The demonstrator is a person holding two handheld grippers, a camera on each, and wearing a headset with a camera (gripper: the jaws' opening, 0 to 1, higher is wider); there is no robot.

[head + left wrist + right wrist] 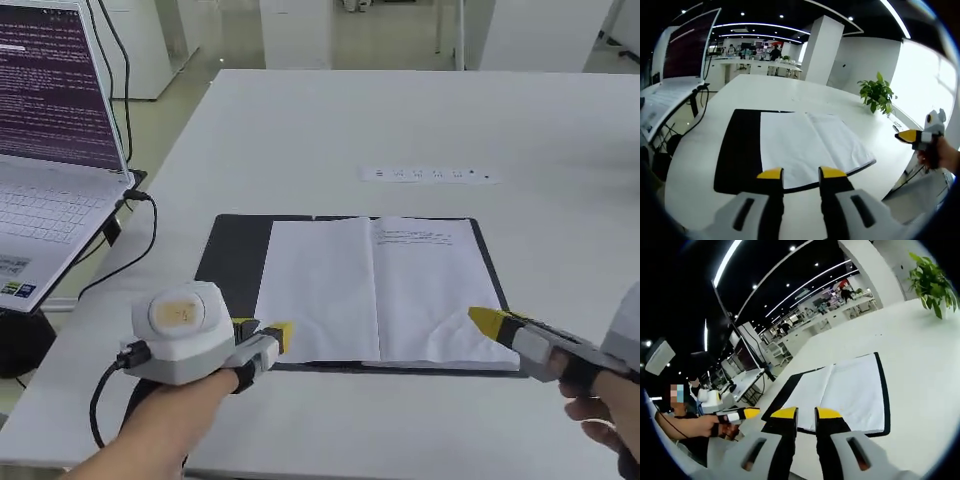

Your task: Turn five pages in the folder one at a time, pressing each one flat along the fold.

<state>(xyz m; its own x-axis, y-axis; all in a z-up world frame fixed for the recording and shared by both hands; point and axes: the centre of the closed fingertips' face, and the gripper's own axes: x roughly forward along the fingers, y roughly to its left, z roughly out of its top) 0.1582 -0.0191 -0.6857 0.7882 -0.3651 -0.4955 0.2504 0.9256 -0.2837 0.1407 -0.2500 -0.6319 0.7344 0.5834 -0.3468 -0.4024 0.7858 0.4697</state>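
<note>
The left gripper (pixel 268 333) sits at 7 o'clock in the head view, held from below by the left hand (pixel 185 405); its tips aim toward 3 o'clock, jaws slightly apart; the right gripper (pixel 490 321) comes in at 4 o'clock, held by the right hand (pixel 603 395); it points toward 10 o'clock, jaws a narrow gap apart.

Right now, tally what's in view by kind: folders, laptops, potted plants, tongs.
folder: 1
laptop: 1
potted plant: 1
tongs: 2, the left tongs and the right tongs
Total: 5
</note>
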